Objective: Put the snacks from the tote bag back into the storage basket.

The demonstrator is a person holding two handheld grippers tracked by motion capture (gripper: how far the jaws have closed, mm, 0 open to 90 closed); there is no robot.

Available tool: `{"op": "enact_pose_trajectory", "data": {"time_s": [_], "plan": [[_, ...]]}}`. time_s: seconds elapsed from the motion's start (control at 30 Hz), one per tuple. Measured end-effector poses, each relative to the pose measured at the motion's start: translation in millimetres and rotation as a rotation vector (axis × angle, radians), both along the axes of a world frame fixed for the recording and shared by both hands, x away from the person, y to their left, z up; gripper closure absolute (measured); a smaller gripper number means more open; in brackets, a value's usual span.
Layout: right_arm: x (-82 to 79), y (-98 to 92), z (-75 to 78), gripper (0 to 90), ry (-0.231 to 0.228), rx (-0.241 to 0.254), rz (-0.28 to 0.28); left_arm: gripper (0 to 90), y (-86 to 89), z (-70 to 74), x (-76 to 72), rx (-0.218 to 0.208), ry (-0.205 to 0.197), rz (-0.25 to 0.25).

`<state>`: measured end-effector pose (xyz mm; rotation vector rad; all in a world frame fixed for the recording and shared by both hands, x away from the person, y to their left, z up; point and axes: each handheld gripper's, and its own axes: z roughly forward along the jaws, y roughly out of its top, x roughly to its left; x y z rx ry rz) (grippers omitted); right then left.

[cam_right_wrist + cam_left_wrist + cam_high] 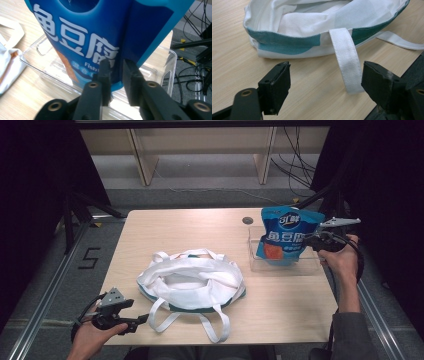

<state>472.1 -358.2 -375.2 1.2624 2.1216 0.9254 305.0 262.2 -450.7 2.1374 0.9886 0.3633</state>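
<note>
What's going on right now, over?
Right gripper pinching blue snack bag above clear bin. Left gripper open by tote bag strap. Path looks clear.

Left tool (142, 320) low, jaws wide, right tool (306, 241) raised, jaws narrow

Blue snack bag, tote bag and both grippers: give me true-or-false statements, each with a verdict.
1. The right gripper pinches the blue snack bag by an edge. True.
2. The snack bag lies inside the tote bag. False: it is held up over the clear bin.
3. The left gripper stands open near a white strap. True.
4. The tote bag stands upright. False: it lies slumped on the table.
</note>
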Motion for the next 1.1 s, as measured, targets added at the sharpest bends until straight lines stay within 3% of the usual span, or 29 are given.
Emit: {"op": "enact_pose_trajectory", "data": {"time_s": [0.03,0.1,0.13,0.17,0.27,0.3,0.33,0.37,0.4,0.43,0.47,0.5,0.53,0.57,0.6,0.63,0.67,0.7,0.73,0.77,0.8,0.83,0.93,0.97,1.03,1.07,1.1], "plan": [[-3.3,2.8,2.4,72.8,0.016,0.02,-0.013,22.6,0.1,0.0,-0.1,0.001,0.004,0.0],[-6.0,5.0,1.9,70.9,-0.012,0.017,-0.001,22.6,0.1,0.5,-0.9,0.006,0.002,0.006],[-10.1,10.0,4.8,69.3,0.032,0.046,-0.027,22.6,0.2,0.9,-0.6,0.005,0.0,0.002],[-10.3,12.4,3.2,67.3,0.008,0.037,-0.009,22.6,0.1,0.9,-0.7,0.008,-0.001,0.003],[-11.6,19.8,5.9,64.0,0.026,0.04,0.01,22.6,-0.2,0.7,-1.1,0.007,0.0,0.004],[-12.1,23.8,4.0,62.8,0.01,0.05,0.006,22.6,-2.0,-0.1,-1.7,-0.019,-0.001,0.022],[-12.3,26.0,6.1,61.5,0.024,0.043,0.026,22.6,-3.2,-1.1,-1.8,-0.041,-0.009,0.031],[-12.2,29.6,3.7,60.6,-0.009,0.054,0.03,22.6,-3.3,-1.2,-1.9,-0.044,-0.008,0.032],[-14.8,33.2,6.5,59.7,0.032,0.057,0.027,22.6,-2.5,-0.8,-1.5,-0.04,-0.004,0.024],[-14.9,38.0,6.2,59.1,0.015,0.085,0.029,22.6,-2.8,-0.9,-1.8,-0.04,-0.008,0.03],[-14.5,38.2,6.8,58.4,0.008,0.056,0.061,22.6,-0.2,0.4,-1.1,-0.005,-0.007,0.006],[-15.2,42.1,6.9,57.7,0.011,0.087,0.053,22.6,0.3,1.1,-0.9,0.002,0.004,-0.002],[-14.8,44.1,5.7,56.7,-0.007,0.08,0.076,22.6,0.1,1.0,-1.1,0.001,0.006,-0.002],[-17.0,47.8,9.0,56.0,0.041,0.093,0.069,22.6,-1.6,0.1,-1.6,-0.018,0.003,0.014],[-15.2,50.2,6.7,55.8,-0.004,0.086,0.09,22.6,-1.9,0.0,-1.6,-0.02,0.002,0.016],[-17.5,54.4,8.6,55.2,0.035,0.101,0.078,22.6,-2.1,0.0,-1.7,-0.021,0.003,0.017],[-15.6,54.9,6.1,54.7,-0.004,0.081,0.104,22.6,-2.2,0.0,-1.6,-0.02,0.002,0.016],[-17.3,58.8,7.7,54.3,0.028,0.096,0.099,22.6,-2.3,-0.1,-1.7,-0.021,0.001,0.018],[-16.3,60.1,6.1,53.8,0.001,0.098,0.107,22.6,-2.1,0.1,-1.7,-0.019,0.002,0.016],[-17.6,61.8,7.9,53.1,0.033,0.099,0.106,22.6,0.0,1.2,-1.2,0.006,0.006,-0.003],[-17.5,62.3,6.9,52.3,0.02,0.08,0.118,22.6,-1.7,0.1,-1.6,-0.017,0.003,0.014],[-18.2,65.9,6.3,51.7,0.025,0.107,0.107,22.6,-2.8,-0.6,-1.9,-0.034,0.003,0.025],[-19.2,68.7,7.1,50.7,0.029,0.112,0.129,22.6,-3.2,-1.9,-1.7,-0.043,-0.008,0.027],[-20.4,70.4,8.0,49.7,0.04,0.107,0.129,22.6,0.2,1.1,-1.3,0.014,0.007,-0.001],[-20.9,74.3,6.1,48.5,0.008,0.107,0.14,22.5,0.1,0.6,-1.4,0.014,0.003,0.001],[-20.9,74.4,7.3,47.8,0.015,0.092,0.159,22.6,0.2,0.6,-1.3,0.015,0.005,0.001],[-22.6,78.6,6.8,47.3,0.022,0.119,0.145,22.6,0.1,0.5,-1.3,0.012,0.003,0.003]]}}
